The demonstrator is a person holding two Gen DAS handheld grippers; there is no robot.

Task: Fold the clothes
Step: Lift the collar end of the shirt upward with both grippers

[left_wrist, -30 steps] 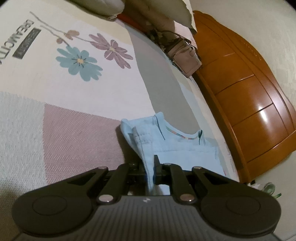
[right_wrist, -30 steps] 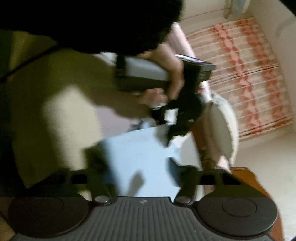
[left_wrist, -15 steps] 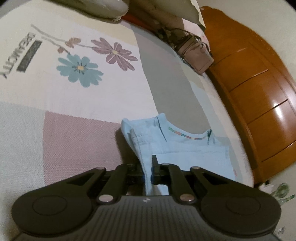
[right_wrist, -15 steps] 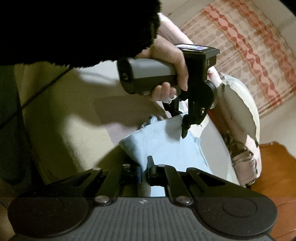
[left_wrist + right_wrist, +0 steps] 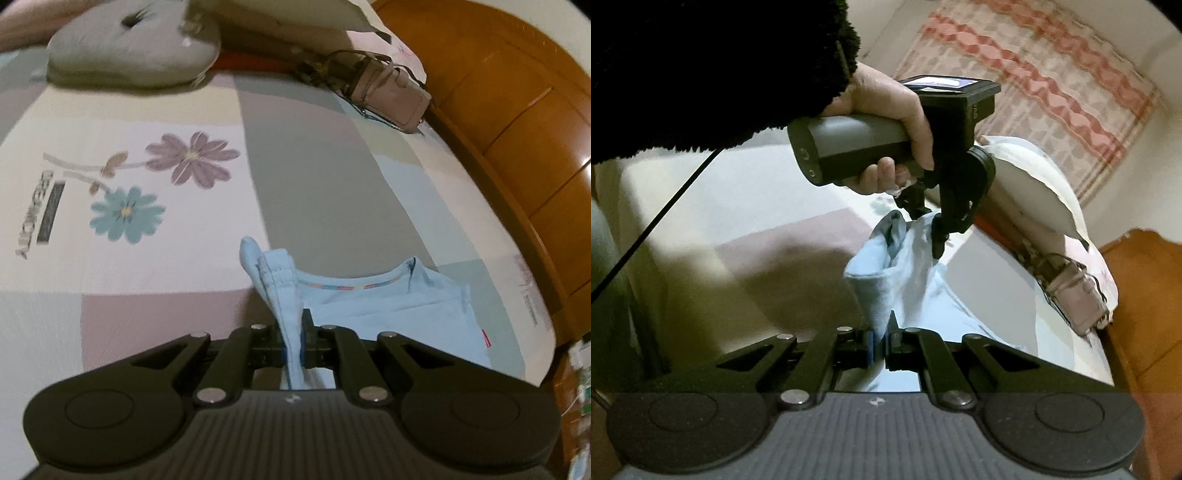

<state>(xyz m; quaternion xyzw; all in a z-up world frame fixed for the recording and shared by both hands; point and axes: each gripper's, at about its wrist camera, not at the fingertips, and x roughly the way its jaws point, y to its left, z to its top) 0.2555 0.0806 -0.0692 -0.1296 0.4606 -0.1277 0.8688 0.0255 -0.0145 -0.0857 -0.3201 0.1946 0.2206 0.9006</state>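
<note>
A light blue shirt (image 5: 388,306) with a striped neckband lies partly folded on the patterned bedspread (image 5: 147,258). My left gripper (image 5: 293,339) is shut on a bunched edge of the light blue shirt, which rises between its fingers. In the right wrist view my right gripper (image 5: 881,341) is shut on another edge of the light blue shirt (image 5: 897,269). Farther along that lifted fold, the left gripper (image 5: 931,229) pinches the cloth, held by a hand (image 5: 886,114) in a dark fleecy sleeve.
A grey cushion (image 5: 129,48) and a beige handbag (image 5: 388,92) lie at the head of the bed. A wooden headboard (image 5: 517,129) runs along the right. A white pillow (image 5: 1027,184) and a patterned curtain (image 5: 1034,74) show in the right wrist view.
My right gripper has gone from open to shut on the shirt's edge. Both grippers have lifted the fold and carried it toward the head of the bed.
</note>
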